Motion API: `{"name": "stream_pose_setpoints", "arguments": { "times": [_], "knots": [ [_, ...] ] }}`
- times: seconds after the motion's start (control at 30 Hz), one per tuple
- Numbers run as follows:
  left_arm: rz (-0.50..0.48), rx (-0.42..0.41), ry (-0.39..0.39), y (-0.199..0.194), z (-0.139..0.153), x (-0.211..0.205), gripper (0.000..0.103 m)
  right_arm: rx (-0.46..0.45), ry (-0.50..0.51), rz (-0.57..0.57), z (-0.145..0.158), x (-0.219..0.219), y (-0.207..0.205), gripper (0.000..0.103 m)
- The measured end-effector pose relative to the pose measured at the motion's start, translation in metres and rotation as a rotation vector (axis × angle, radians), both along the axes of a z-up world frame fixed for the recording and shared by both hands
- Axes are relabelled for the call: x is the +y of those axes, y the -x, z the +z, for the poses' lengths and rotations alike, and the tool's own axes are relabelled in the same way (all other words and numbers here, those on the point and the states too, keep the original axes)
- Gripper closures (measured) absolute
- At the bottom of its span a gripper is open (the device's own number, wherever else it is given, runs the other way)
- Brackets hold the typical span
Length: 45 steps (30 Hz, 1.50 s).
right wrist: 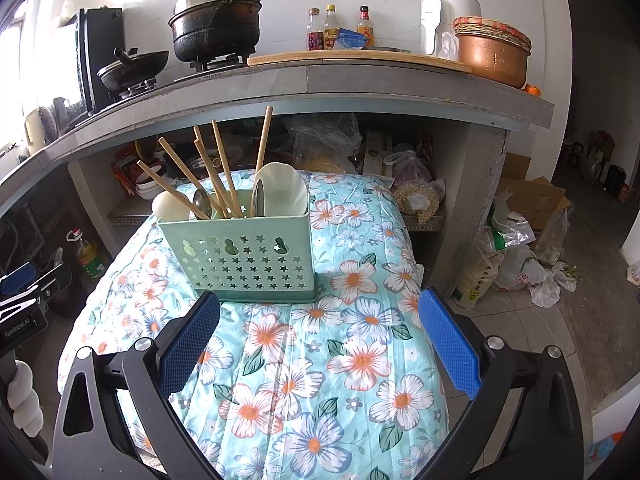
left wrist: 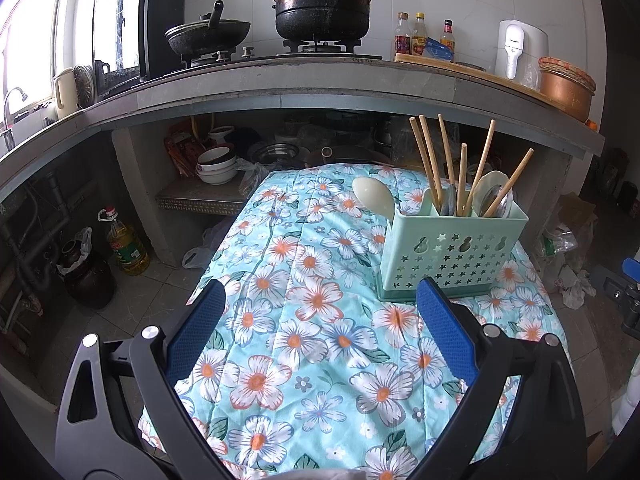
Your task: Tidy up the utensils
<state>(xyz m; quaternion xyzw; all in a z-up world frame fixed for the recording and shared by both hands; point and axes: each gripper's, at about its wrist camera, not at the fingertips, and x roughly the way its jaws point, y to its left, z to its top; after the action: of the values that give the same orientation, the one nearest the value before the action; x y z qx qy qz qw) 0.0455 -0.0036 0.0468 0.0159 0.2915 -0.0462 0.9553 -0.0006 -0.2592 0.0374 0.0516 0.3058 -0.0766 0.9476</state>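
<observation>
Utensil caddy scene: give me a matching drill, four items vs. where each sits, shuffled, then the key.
Items:
1. chopsticks
2. lidded black pot
3. copper-coloured pot
4. oil bottle

Places:
A. floor under the counter
B. upright in the green utensil caddy
C. right end of the counter
D. on the gas burner

Pairs: 1-B, 2-D, 3-C, 4-A

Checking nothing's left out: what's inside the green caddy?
The caddy holds wooden chopsticks, a metal spoon and white spoons. Its walls hide their lower ends.
</observation>
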Motion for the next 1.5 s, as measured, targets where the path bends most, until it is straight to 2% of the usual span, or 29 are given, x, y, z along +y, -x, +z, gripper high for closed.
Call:
{"name": "stream_pose_setpoints", "arguments": {
  "times": [1.5],
  "knots": [
    [-0.002, 0.002, 0.000, -0.0010, 0.0000, 0.0002, 0.010, 0.006, -0.012, 0.016, -0.0024, 0.0030, 0.0004, 0.006]
  ]
}}
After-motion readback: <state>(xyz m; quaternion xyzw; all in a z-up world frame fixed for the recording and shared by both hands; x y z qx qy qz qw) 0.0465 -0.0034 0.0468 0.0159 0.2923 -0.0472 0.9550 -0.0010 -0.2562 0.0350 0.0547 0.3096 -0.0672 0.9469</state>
